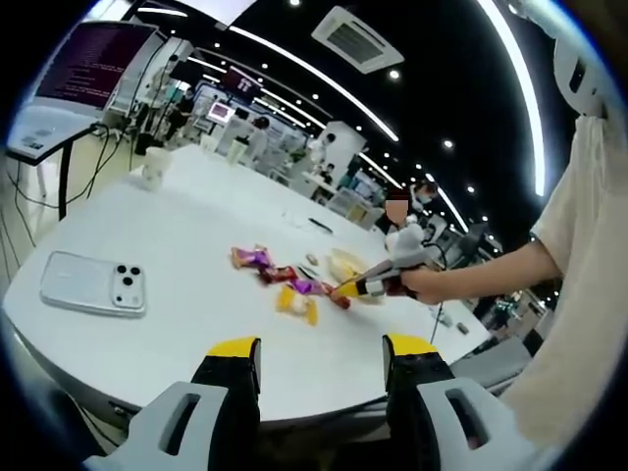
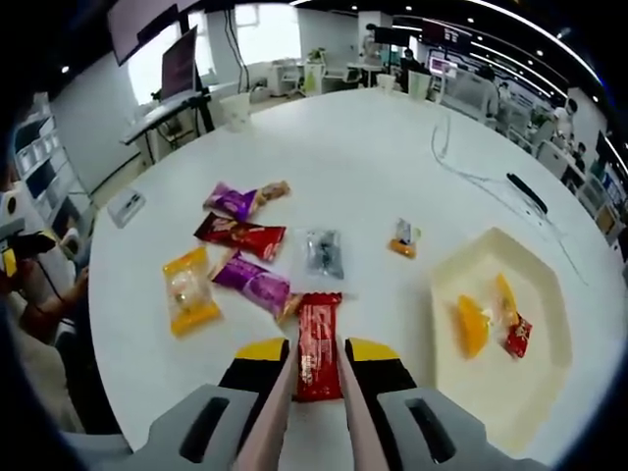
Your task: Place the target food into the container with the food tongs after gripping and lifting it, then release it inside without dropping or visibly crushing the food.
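A: What is the right gripper [image 2: 319,358] doing?

B: Its jaws stand narrow, pressing a pair of pale food tongs [image 2: 285,412] together, and the tong tips hold a red snack packet [image 2: 319,345] between them. The packet runs straight forward from the jaws, its far end out over the white table [image 2: 343,147].

A: Is it lifted?

B: I cannot tell; it may be just clear of the table or resting on it. Gripping it along its length looks sensible, since the flat wrapper takes the squeeze without the food buckling.

A: And the container?

B: A cream tray [image 2: 538,304], ahead and to the right of the jaws, close by. Two orange pieces [image 2: 471,326] and a small red packet [image 2: 517,336] already lie inside, so there is bare floor nearer the rim for another.

A: What else lies ahead?

B: Just beyond the held packet, a purple packet [image 2: 253,283], a yellow one [image 2: 188,290] to the left, a dark red one [image 2: 240,235], another purple one [image 2: 235,201], a clear one [image 2: 322,252] and a small orange sweet [image 2: 402,238].

A: The left gripper [image 1: 322,365]?

B: Wide apart and holding nothing, hanging back at the table's near edge. Ahead to its left lies a phone [image 1: 94,284]; across the table the right gripper works among the snacks.
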Demonstrator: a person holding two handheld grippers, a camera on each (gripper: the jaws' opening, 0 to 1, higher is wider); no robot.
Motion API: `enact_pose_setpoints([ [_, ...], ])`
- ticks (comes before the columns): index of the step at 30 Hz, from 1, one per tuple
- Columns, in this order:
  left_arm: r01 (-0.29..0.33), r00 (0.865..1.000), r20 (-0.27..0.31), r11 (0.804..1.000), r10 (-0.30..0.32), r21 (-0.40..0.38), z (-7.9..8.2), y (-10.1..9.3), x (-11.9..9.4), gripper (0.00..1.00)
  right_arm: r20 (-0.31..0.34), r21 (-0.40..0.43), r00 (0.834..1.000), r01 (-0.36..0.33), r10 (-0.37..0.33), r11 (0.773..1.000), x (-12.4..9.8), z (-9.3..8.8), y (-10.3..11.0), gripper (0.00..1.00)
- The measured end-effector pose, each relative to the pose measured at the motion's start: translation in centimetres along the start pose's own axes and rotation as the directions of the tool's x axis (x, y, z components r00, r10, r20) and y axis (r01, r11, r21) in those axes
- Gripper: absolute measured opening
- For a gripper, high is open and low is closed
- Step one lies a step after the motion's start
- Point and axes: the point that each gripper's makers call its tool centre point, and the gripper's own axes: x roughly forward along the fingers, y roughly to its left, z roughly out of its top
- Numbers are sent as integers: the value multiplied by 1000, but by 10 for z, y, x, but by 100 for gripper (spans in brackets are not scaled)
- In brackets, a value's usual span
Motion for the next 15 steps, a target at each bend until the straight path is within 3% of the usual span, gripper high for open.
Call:
enact_pose_setpoints([
  [15,4,1000,0,1000,-4,6,1,-1,1,49,16,42,1000,8,-9,999,-4,0,-4,22],
])
